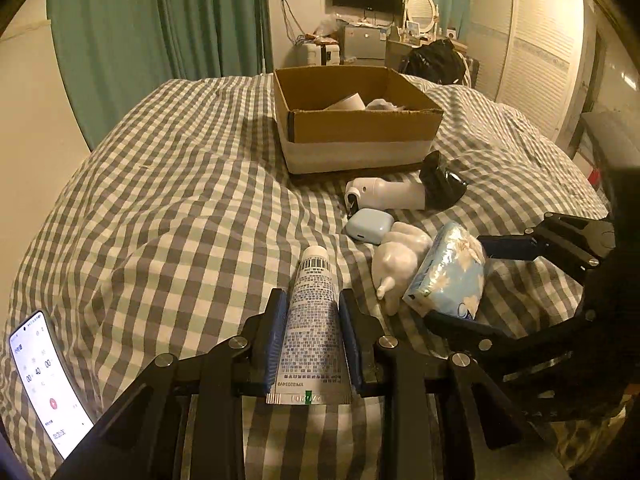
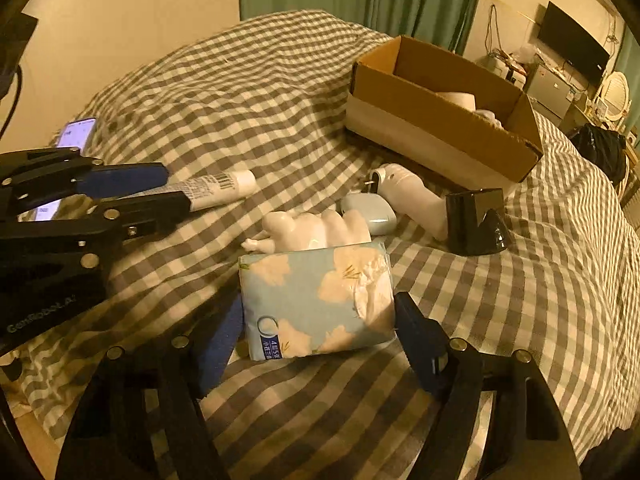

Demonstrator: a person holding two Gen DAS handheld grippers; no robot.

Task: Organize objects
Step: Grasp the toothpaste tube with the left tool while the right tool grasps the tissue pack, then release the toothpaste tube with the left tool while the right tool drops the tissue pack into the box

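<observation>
At nine o'clock of my left wrist view a lit phone (image 1: 50, 384) lies on the checked bedspread (image 1: 168, 200). My left gripper (image 1: 313, 312) has its two pads pressed against the sides of a printed tube (image 1: 314, 320), whose white cap points toward twelve o'clock. At one o'clock of the tube stands the open cardboard box (image 1: 356, 124), with pale items inside. At two o'clock lie a white device with a black base (image 1: 400, 194), a pale blue case (image 1: 368, 226) just beside it, and a white figurine (image 1: 400, 256) touching the case. At three o'clock my right gripper (image 2: 320, 312) straddles the blue tissue pack (image 2: 316, 300), fingers on either side; I cannot tell whether they clamp it. The pack rests against the figurine.
</observation>
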